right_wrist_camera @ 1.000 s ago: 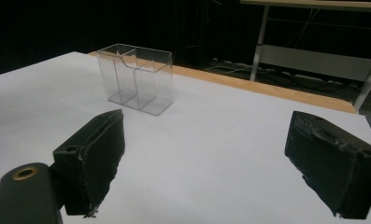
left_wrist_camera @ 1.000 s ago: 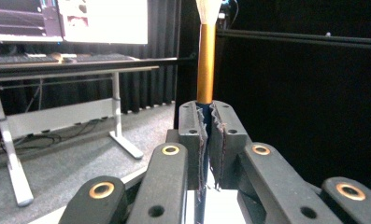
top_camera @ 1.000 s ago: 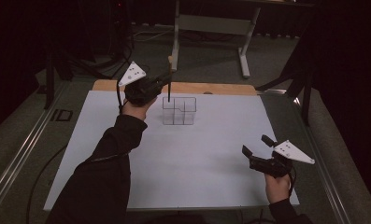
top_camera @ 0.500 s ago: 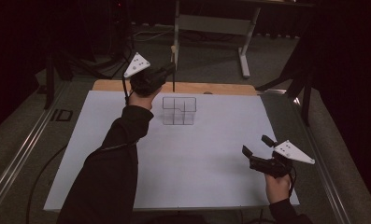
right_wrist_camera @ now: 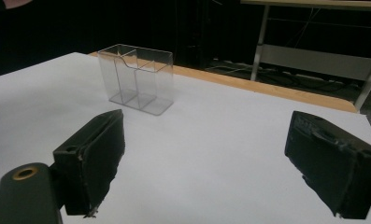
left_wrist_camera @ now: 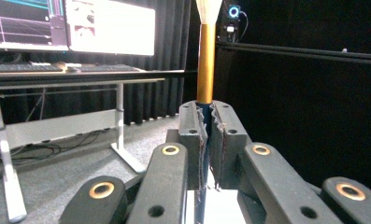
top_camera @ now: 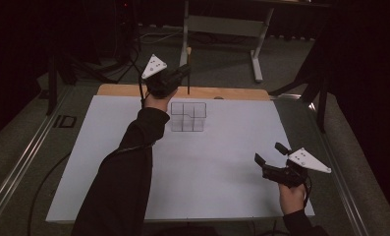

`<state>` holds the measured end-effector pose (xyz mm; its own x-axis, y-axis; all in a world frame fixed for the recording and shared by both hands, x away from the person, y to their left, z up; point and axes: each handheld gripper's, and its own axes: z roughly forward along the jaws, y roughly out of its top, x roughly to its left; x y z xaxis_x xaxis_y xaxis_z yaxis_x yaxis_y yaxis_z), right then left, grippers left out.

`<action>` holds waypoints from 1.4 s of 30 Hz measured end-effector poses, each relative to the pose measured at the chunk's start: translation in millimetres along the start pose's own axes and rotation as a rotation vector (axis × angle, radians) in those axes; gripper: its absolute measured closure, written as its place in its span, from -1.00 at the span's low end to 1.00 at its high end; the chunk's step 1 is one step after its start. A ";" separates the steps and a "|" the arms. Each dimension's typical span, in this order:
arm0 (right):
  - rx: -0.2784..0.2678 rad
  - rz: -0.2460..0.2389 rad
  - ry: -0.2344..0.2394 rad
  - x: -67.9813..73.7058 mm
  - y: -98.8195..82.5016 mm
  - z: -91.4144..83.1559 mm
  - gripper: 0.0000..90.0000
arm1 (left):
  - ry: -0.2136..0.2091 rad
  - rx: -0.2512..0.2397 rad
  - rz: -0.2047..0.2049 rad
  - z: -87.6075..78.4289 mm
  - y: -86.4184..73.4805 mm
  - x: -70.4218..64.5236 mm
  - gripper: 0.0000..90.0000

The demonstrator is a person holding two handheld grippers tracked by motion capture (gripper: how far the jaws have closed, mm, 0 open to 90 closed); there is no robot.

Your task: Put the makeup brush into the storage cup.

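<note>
Brush upright over the organizer's far edge, left side does the drop.
White tabletop (top_camera: pixel 222 177); clear compartment organizer (top_camera: pixel 188 117) at 6 o'clock just below left hand-held gripper (top_camera: pixel 185 73), pinching a paintbrush (left_wrist_camera: pixel 205 60), long axis vertical, bristles up. Right hand-held gripper (top_camera: pixel 271 156) spread, idle, well apart at 4 o'clock.

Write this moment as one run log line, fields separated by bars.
left tongs: shut on brush | brush: upright, above clear organizer | right tongs: open, nothing held
</note>
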<state>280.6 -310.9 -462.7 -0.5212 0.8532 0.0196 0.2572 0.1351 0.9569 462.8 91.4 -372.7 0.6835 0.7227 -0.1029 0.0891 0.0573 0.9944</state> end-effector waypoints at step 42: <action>0.009 0.004 0.008 0.6 -1.1 0.9 -0.73 | 0.056 0.114 -0.078 17.2 -73.9 14.7 0.87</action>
<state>280.7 -310.1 -464.0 -0.5262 0.8500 0.0258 0.2665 0.1360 0.9542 478.8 85.9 -448.1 0.6301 0.7566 -0.1749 0.2242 0.0384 0.9738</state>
